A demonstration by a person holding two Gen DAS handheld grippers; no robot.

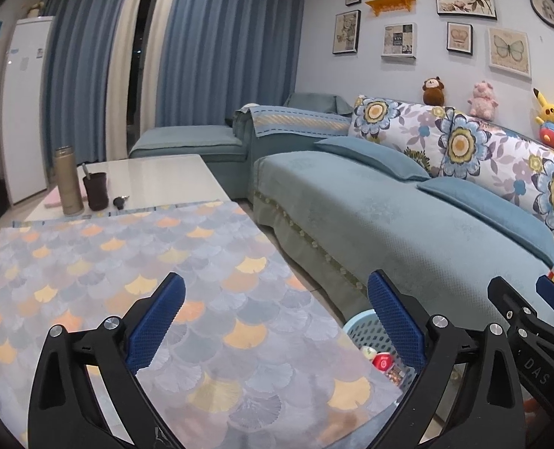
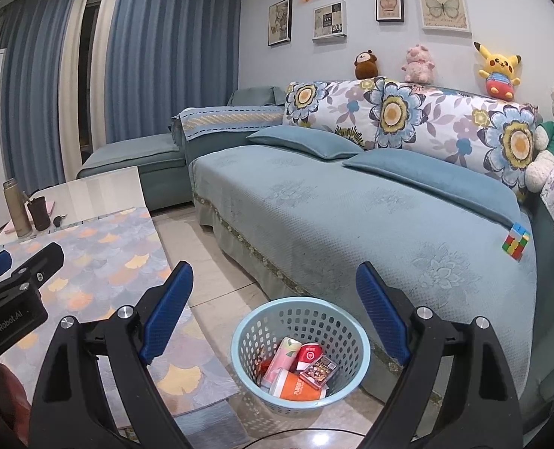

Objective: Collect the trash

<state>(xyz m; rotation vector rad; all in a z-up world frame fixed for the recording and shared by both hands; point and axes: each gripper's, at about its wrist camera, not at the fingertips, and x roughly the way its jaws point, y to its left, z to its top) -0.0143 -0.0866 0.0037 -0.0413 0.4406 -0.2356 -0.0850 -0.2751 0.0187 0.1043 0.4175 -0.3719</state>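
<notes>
Sofa (image 2: 314,202): blue-green cover, ran along the wall, with 2 blue cushions and a floral backrest; a twisted puzzle cube (image 2: 516,242) lay on the seat near its right end.
Tabletop (image 1: 134,284): covered by a fan-pattern cloth; a gold thermos (image 1: 67,179), a dark cup (image 1: 95,191) and a key fob (image 1: 119,200) stood at the far bare end.
Basket (image 2: 352,321): light blue, perforated, on the floor between tabletop and sofa.
Trash (image 2: 299,368): cartons, a red pack and a small printed box lay inside the basket.
Left gripper (image 1: 277,321): fingers spread wide apart, holding nothing, over the cloth's edge.
Right gripper (image 2: 275,312): fingers spread wide apart, holding nothing, above the basket.
</notes>
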